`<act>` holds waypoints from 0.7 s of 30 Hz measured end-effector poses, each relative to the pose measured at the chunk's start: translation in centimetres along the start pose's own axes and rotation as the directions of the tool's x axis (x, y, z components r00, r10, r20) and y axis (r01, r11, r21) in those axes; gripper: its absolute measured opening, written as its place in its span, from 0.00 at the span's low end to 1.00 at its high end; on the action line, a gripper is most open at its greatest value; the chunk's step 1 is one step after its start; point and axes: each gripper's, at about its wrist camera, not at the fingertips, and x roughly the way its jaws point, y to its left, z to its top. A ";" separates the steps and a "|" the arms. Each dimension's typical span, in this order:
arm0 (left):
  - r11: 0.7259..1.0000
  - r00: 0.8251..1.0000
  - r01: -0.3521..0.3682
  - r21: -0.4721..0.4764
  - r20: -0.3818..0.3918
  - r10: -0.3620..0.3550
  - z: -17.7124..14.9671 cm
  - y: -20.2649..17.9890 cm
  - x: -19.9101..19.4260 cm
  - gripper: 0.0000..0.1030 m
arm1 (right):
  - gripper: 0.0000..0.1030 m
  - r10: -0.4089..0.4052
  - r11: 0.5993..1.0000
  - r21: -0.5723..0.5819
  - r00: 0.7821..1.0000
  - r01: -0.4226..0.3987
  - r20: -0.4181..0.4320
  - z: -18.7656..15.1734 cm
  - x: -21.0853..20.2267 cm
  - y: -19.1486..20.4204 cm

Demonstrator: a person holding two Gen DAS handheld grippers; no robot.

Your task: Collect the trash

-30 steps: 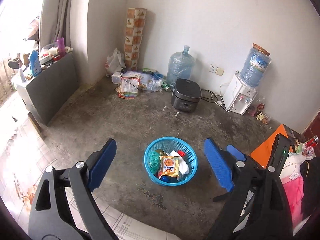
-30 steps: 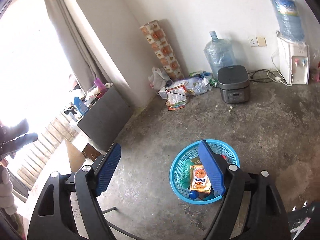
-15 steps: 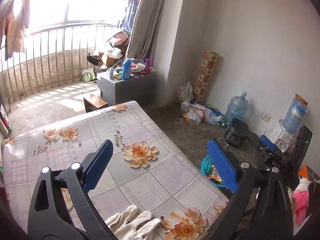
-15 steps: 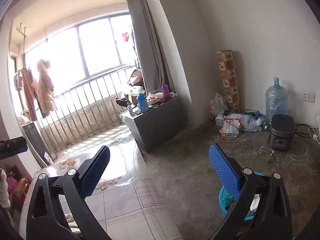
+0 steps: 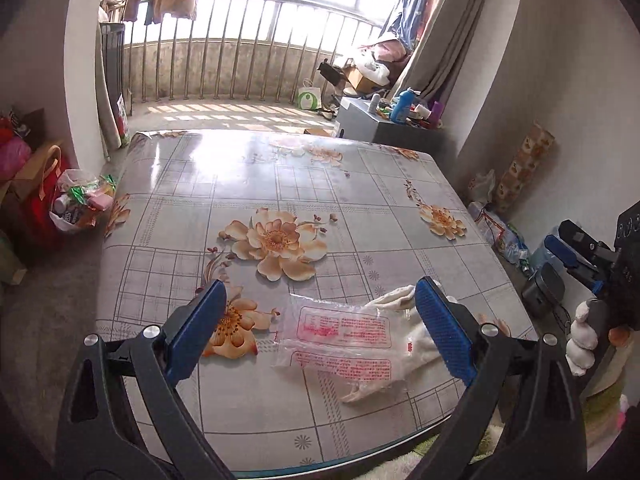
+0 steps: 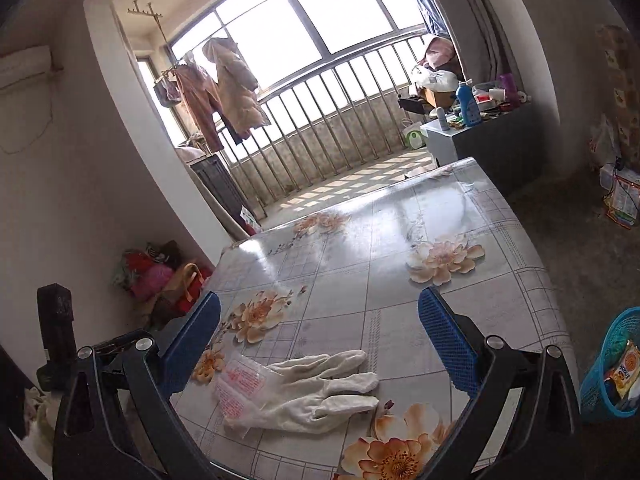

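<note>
A clear plastic wrapper with red print (image 5: 340, 340) lies on the flowered table (image 5: 280, 168), partly over a white cloth glove (image 5: 400, 300). My left gripper (image 5: 320, 328) is open and empty, hovering above the wrapper. In the right wrist view the wrapper (image 6: 240, 384) and the glove (image 6: 320, 388) lie near the table's front edge, below my open, empty right gripper (image 6: 320, 344). The blue trash basket (image 6: 612, 352) with packets in it stands on the floor at the far right. The right gripper also shows at the left wrist view's right edge (image 5: 576, 252).
A grey cabinet (image 5: 372, 124) with bottles stands past the table by the curtain. Bags of clutter (image 5: 76, 204) sit on the floor left of the table. Balcony railing (image 5: 240, 64) runs behind. A rice cooker (image 5: 544, 288) and packets lie on the floor at right.
Both grippers have swung left, away from the basket on the floor, and now face the table. The wrapper and glove have come into view under them.
</note>
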 end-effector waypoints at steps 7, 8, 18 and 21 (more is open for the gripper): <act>0.996 0.995 0.055 -0.067 -0.081 -0.060 -3.3 2.2 2.4 0.73 | 0.86 0.069 0.998 0.003 0.973 -0.070 -0.222 -3.0 5.4 3.0; 0.995 0.993 0.068 -0.070 -0.089 -0.074 -3.5 2.2 3.0 0.72 | 0.84 0.072 0.997 0.013 0.965 -0.071 -0.251 -3.3 6.1 3.1; 0.981 0.972 0.186 -0.052 -0.135 -0.191 -3.2 1.1 7.6 0.37 | 0.57 0.101 0.992 0.112 0.885 -0.055 -0.455 -6.7 10.5 2.3; 0.982 0.969 0.187 -0.038 -0.155 -0.191 -3.2 1.0 8.6 0.31 | 0.51 0.121 0.988 0.143 0.866 -0.058 -0.484 -7.2 10.9 2.1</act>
